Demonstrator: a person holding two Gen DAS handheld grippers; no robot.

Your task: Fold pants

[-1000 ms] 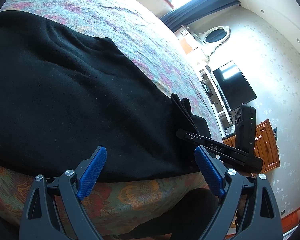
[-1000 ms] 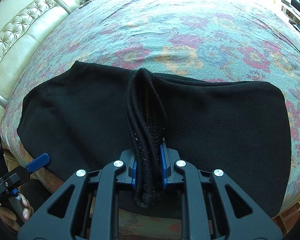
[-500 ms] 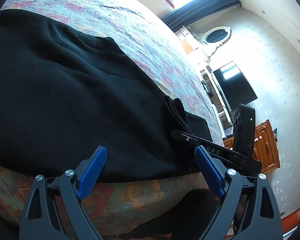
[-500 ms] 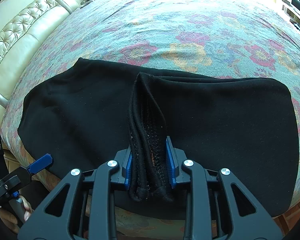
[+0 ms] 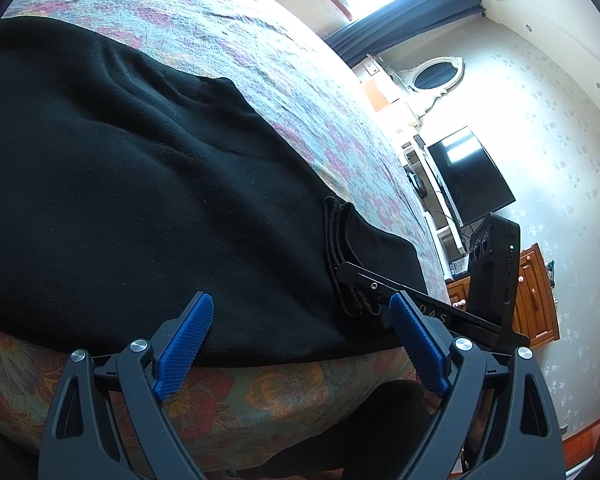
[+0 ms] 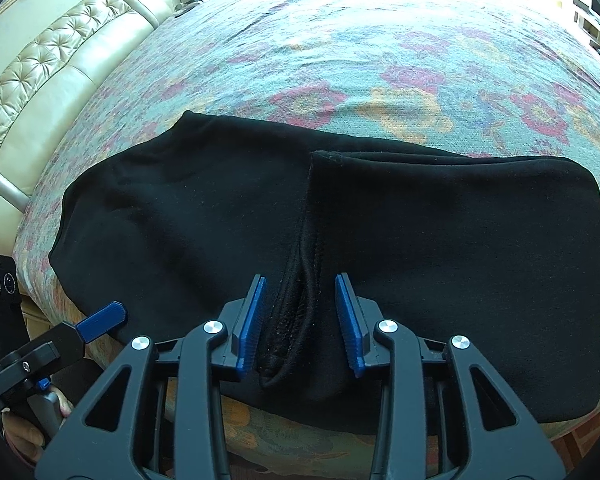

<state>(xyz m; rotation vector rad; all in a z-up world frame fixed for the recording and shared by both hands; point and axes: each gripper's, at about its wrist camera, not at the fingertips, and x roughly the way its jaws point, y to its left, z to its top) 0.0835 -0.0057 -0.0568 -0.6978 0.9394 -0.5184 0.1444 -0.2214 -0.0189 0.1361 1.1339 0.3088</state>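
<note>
Big bed (image 6: 380, 32) with a flowery green-and-pink spread takes up most of the room, a padded cream headboard (image 6: 60, 64) along one side. Lying flat near the bed's front edge are the black pants (image 6: 440, 248) — folded over already, with the upper layer covering the right half and its bunched hem edge running down the middle toward the edge of the bed. Over by the wall there's a dark TV (image 5: 470, 176) and an orange wooden cabinet (image 5: 536, 292) under it. The right gripper (image 6: 300, 316) sits straight over that bunched edge, blue pads on either side of it and spreading apart; the cloth sits in the gap and the pads don't look to be pressing on it now, though it's hard to be sure with black on black. The left gripper (image 5: 300, 344) hangs at the bed's front edge just short of the pants — jaws wide apart, nothing in them.
</note>
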